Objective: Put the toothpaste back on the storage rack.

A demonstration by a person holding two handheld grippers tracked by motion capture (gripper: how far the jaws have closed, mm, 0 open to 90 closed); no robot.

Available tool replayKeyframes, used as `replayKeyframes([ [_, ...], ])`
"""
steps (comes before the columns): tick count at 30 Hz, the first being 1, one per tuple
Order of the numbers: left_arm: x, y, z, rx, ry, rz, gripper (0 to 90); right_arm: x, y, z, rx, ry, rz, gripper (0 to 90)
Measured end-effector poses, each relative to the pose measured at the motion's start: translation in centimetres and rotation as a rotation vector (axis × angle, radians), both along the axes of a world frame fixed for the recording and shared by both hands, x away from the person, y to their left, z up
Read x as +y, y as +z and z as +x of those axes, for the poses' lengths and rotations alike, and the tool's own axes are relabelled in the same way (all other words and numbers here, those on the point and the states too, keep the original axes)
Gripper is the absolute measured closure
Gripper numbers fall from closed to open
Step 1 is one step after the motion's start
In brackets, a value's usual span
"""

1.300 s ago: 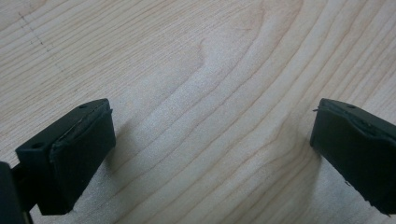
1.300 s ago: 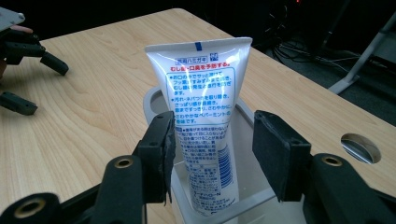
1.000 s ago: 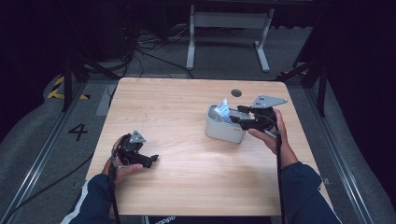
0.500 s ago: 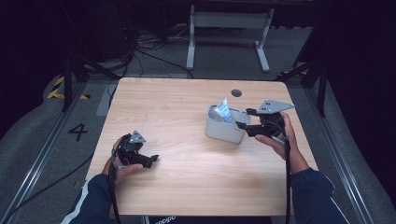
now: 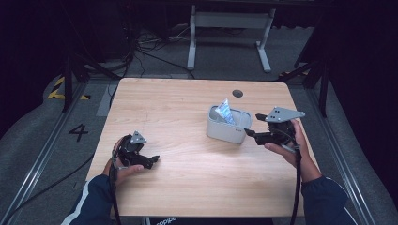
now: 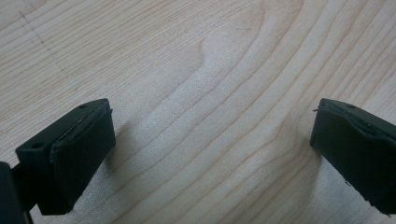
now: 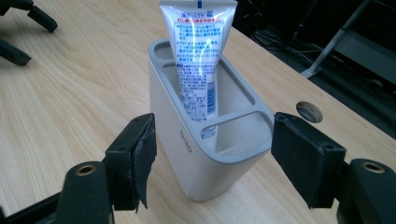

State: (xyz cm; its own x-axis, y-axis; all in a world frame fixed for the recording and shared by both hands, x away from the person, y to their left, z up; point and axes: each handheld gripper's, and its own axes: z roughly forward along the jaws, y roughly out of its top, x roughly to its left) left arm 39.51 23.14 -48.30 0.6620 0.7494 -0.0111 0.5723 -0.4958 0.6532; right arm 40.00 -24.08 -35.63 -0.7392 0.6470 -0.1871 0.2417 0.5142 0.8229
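Note:
A light grey holder (image 5: 228, 127) with several compartments stands right of the table's middle. A white and blue tube (image 5: 225, 111) leans upright in its middle slot. In the right gripper view the holder (image 7: 196, 158) and the tube (image 7: 198, 51) stand just ahead of the jaws. My right gripper (image 5: 252, 124) hovers just right of the holder. Its jaws have just been opening, and the pads (image 7: 144, 158) touch nothing. My left gripper (image 5: 151, 160) rests low at the table's front left, open wide over bare wood (image 6: 210, 93).
The wooden table (image 5: 178, 103) has a round cable hole (image 5: 237, 93) at its back, behind the holder. A white metal stand (image 5: 230, 28) and cables lie on the floor beyond the table. In the right gripper view the left gripper (image 7: 23, 28) lies far off.
My right gripper has drawn back to the right, away from the tube and the holder's top, with its jaws spread wider. The tube stays in the holder. The left hand has kept still.

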Motion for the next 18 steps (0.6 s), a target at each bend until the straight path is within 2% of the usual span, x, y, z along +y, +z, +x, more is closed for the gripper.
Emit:
replayKeyframes([
  [9,0.0,0.0,0.0,-0.001,0.003,-0.002,0.5,-1.0,-0.9,-1.4,-0.004,-0.011,-0.043,31.0],
  [18,0.0,0.0,0.0,-0.001,0.003,-0.002,0.5,-2.4,-1.5,-3.0,-0.013,-0.028,-0.063,29.9],
])
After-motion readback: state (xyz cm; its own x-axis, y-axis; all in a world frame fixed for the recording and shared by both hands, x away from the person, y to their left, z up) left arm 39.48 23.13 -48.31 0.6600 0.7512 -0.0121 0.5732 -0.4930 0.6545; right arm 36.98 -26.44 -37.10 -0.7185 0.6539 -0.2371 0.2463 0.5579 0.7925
